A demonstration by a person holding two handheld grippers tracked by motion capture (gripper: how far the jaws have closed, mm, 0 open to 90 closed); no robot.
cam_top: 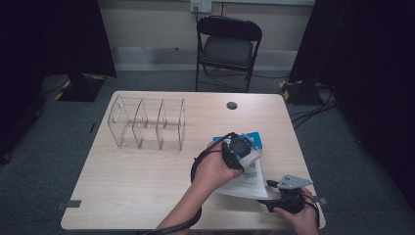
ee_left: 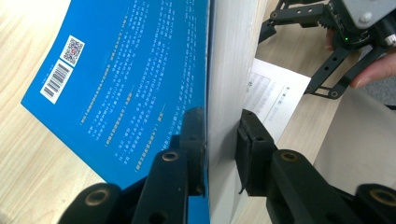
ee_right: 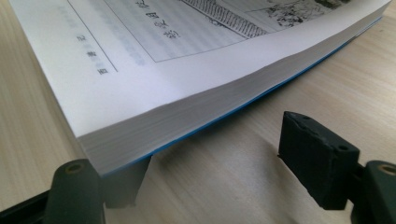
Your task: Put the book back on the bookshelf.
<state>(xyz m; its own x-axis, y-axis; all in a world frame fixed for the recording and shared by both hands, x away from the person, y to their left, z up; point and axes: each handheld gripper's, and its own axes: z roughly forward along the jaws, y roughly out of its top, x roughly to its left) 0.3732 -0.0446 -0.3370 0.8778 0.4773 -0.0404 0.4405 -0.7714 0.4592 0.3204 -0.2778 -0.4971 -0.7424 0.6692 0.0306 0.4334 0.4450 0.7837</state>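
**A:** Start with what's closest to us. The right gripper (cam_top: 274,195) sits at the table's (cam_top: 147,186) near edge, right at the near corner of the book (cam_top: 247,169). In its own view the jaws stand spread: one is tucked under the book's corner (ee_right: 116,154), the other is out on the wood, apart from the page block. Nothing is pinched there.

**B:** And the book itself?

**A:** Open, on the right half of the table, its white page (ee_right: 140,60) face up on the near side. Just past that, the left gripper (ee_left: 219,144) has its jaws pinching a thick wad of pages with the blue cover (ee_left: 130,88), holding that part up on edge. From above you see the left hand (cam_top: 215,169) over the book's middle.

**B:** So what makes this step go well?

**A:** I'd say keep the left grip firm and still, so the raised half can't flop. The right jaws should slide in squarely around the whole page block before closing, not just nip a few sheets, or the paper may crease or tear.

**B:** Beyond the book?

**A:** A clear acrylic divider rack (cam_top: 147,122) stands farther back and to the book's left, well apart. Probably where the book is headed, though that's my guess.
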